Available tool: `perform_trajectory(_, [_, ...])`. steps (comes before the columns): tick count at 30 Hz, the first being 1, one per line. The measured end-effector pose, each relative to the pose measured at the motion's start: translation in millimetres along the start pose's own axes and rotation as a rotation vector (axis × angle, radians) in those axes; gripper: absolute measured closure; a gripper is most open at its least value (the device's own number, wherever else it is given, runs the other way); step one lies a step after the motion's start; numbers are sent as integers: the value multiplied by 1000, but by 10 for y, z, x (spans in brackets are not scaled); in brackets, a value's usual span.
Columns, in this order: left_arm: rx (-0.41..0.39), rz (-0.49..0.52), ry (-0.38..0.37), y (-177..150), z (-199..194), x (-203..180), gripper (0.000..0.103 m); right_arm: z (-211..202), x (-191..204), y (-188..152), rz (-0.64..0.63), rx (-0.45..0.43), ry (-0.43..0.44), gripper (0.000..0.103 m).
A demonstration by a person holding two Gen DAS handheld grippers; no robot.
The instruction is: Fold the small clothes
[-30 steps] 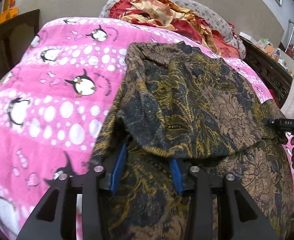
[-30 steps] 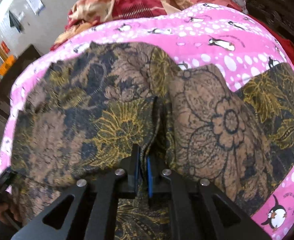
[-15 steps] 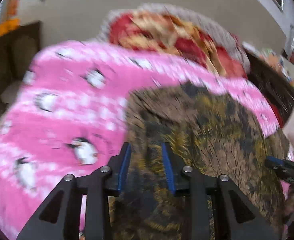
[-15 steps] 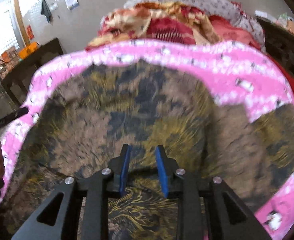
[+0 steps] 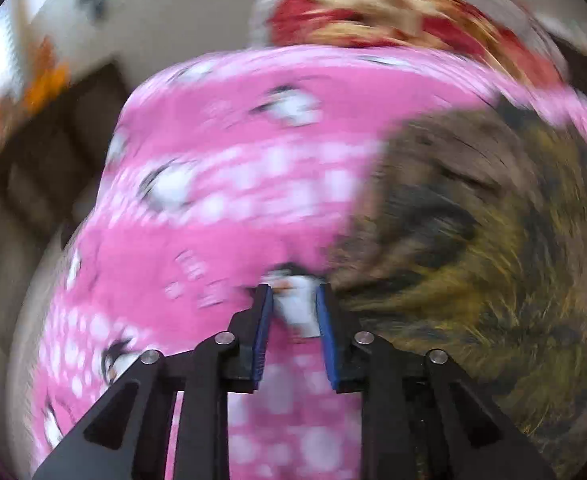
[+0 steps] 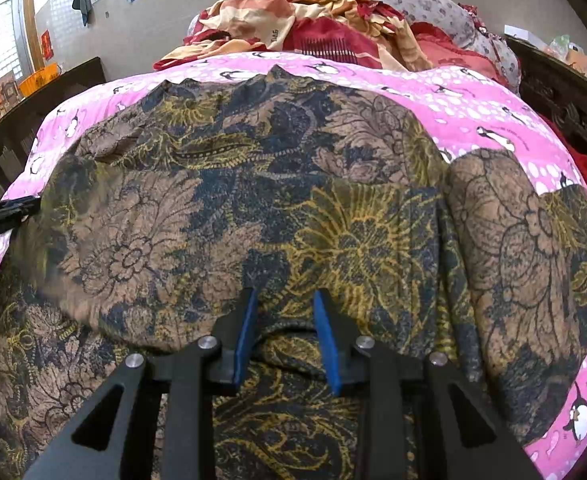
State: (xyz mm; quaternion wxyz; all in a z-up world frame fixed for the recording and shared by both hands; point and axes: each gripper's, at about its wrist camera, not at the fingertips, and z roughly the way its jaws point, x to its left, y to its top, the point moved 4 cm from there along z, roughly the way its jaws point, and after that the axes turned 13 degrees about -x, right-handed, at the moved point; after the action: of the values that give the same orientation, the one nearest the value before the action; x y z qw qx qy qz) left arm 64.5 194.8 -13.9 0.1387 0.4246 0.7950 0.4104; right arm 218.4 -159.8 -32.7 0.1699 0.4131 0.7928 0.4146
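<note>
1. On the pink penguin-print fleece blanket (image 6: 473,92) covering the bed, we have the brown, navy and gold floral batik garment (image 6: 253,200) spread flat, one flap doubled toward us, apparently to give a clean folding surface.
2. Our right gripper (image 6: 285,312) hovers over the near folded edge, blue-padded jaws parted, gripping nothing; whether they brush the cloth, we cannot tell.
3. Our left gripper (image 5: 293,312), blurred, points at blanket just beside the garment's left edge, jaws apart and empty.
4. A red-and-cream crumpled heap of cloth (image 6: 313,28) lies beyond, by the headboard.
</note>
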Motion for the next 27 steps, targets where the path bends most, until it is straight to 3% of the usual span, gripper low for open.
perform_trajectory(2, [-30, -74, -76, 82, -131, 65, 103, 2, -18, -15, 0, 0, -2, 72])
perform_trajectory(5, [-115, -70, -204, 195, -400, -151, 103, 14, -12, -19, -8, 0, -7, 71])
perform_trajectory(8, [-74, -48, -340, 128, -463, -521, 103, 10, -16, -21, -5, 0, -5, 71])
perform_trajectory(11, [6, 6, -288, -199, -389, -660, 103, 3, -9, -22, 3, 0, 0, 71])
perform_trajectory(15, [-50, 80, -270, -385, -631, -622, 103, 10, -33, -21, 10, -1, 7, 70])
perform_trajectory(18, [-104, 56, -272, -324, -893, -563, 103, 8, -40, -15, 13, 0, 9, 70])
perform_trajectory(21, [-147, 34, -347, -261, -1029, -674, 102, 5, -45, -19, 20, -4, 16, 69])
perform_trajectory(23, [-68, 74, -388, -353, -888, -851, 99, 12, -49, -20, 24, -2, 19, 69])
perform_trajectory(24, [8, 105, -393, -492, -791, -928, 99, 10, -50, -19, 24, -3, 20, 69])
perform_trajectory(27, [-10, 97, -393, -494, -842, -918, 99, 9, -51, -20, 23, -3, 19, 68])
